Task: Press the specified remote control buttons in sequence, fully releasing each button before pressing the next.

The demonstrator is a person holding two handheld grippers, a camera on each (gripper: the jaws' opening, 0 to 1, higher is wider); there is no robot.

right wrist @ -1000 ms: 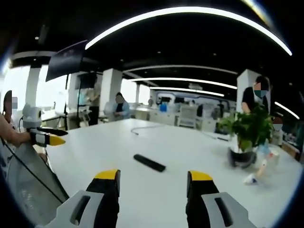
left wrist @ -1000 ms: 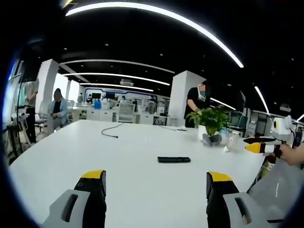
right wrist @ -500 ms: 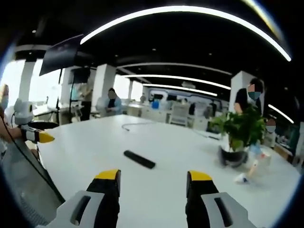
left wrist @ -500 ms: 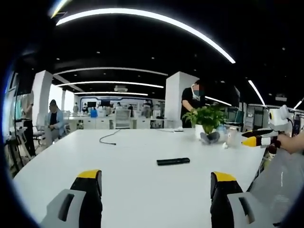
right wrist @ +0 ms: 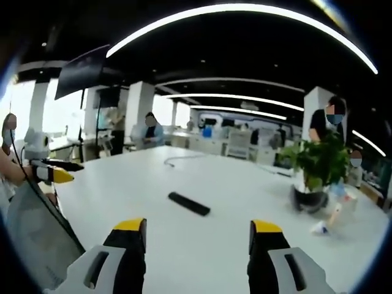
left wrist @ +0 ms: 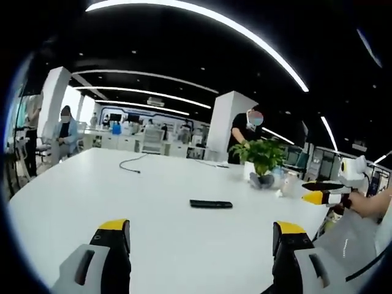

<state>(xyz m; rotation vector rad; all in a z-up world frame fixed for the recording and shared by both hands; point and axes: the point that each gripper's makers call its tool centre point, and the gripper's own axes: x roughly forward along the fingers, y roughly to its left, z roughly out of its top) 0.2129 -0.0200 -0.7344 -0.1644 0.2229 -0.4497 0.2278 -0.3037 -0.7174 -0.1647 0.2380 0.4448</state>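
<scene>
I have both claws spread wide and empty above the near edge of the white counter (left wrist: 73,196): the left claw (left wrist: 202,236) in the left gripper view, the right claw (right wrist: 199,233) in the right gripper view. The black remote control (left wrist: 211,204) lies flat near the middle of the counter, well ahead of both, touched by neither. A potted plant (right wrist: 318,168) stands beyond it, a black cable (left wrist: 131,163) further back.
</scene>
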